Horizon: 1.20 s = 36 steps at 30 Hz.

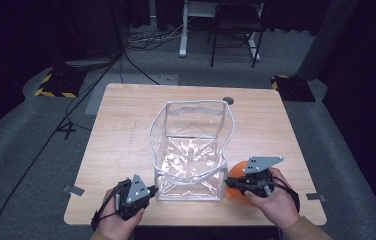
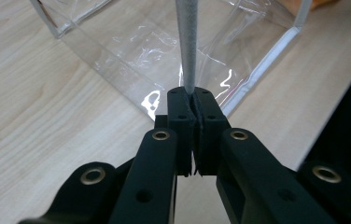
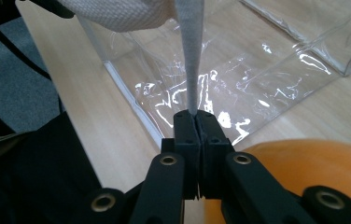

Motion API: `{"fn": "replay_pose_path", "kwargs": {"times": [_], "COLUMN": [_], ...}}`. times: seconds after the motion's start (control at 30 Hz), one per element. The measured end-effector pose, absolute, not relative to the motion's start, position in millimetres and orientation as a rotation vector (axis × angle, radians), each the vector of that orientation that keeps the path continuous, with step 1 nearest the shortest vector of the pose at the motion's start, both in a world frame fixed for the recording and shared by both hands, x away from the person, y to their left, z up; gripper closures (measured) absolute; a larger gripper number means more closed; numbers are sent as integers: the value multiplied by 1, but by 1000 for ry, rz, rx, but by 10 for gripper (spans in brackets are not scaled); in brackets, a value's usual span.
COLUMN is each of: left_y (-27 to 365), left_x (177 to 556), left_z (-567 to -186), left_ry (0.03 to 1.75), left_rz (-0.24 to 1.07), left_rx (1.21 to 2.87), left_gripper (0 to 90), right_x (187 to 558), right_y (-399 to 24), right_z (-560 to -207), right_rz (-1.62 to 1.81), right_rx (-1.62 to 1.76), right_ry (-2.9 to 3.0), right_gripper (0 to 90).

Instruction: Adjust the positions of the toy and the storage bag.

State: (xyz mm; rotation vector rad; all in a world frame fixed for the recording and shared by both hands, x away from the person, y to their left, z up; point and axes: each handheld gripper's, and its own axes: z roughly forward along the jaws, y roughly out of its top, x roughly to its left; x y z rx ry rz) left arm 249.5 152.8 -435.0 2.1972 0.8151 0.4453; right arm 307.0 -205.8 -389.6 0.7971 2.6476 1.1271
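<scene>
High view: a clear bag (image 1: 191,150) with white trim stands open at the centre of the table (image 1: 121,130), nothing visible inside it, and no writing can be read on it. At lower left, the left gripper (image 1: 152,189) is clamped on the bag's white rim (image 2: 186,46). At lower right, the right gripper (image 1: 231,182) pinches the same rim (image 3: 193,60); an orange ball (image 1: 236,182) lies just beside the bag under that gripper.

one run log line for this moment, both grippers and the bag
left gripper: shut on white trim | right gripper: shut on white trim | clear bag: open, upright on table | orange object: beside bag, under right gripper
</scene>
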Motion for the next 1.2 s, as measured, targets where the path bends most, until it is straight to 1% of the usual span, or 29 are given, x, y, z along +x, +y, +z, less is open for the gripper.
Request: {"fn": "replay_pose_path", "kwargs": {"times": [0.17,0.23,0.27,0.3,0.33,0.37,0.4,0.43,0.47,0.5,0.57,0.67,0.73,0.8,0.93,0.97,1.0,1.03,1.2], "left_y": [149,150,150,151,153,156,156,158,160,162,166,174,180,185,194,197,197,200,203], "left_x": [233,233,233,234,234,235,235,235,235,235,235,239,243,248,261,270,270,280,298], "left_z": [-436,-436,-436,-437,-438,-438,-438,-438,-438,-438,-438,-439,-441,-444,-451,-456,-456,-462,-475], "left_ry": [783,786,786,786,785,807,807,822,832,840,850,880,907,939,990,1016,1016,1040,1070], "left_rz": [416,404,394,380,374,375,375,384,392,385,371,378,381,398,412,420,420,432,411], "left_rx": [2200,2195,2193,2187,2173,2153,2153,2155,2155,2157,2158,2155,2147,2143,2146,2144,2144,2155,2163], "left_gripper": [868,862,851,800,800,604,543,543,458,458,427,409,406,385,371,365,359,354,344], "right_x": [291,290,290,290,290,290,290,290,290,290,289,288,288,291,294,297,297,300,308], "right_y": [-215,-217,-217,-217,-217,-217,-217,-218,-218,-220,-222,-229,-231,-239,-246,-251,-251,-256,-266], "right_z": [-394,-394,-394,-394,-394,-392,-392,-391,-389,-386,-381,-373,-370,-363,-358,-355,-355,-353,-351], "right_rz": [1138,1141,1142,1142,1142,1156,1156,1170,1177,1180,1183,1186,1183,1176,1175,1169,1169,1156,1122], "right_rx": [809,805,805,806,806,809,809,810,815,815,813,819,820,838,854,865,865,878,906], "right_ry": [2667,2666,2666,2668,2668,2667,2667,2665,2663,2660,2651,2636,2630,2604,2583,2564,2564,2549,2520], "right_gripper": [883,882,881,877,877,842,842,822,800,783,733,659,653,625,609,583,583,563,518]}}
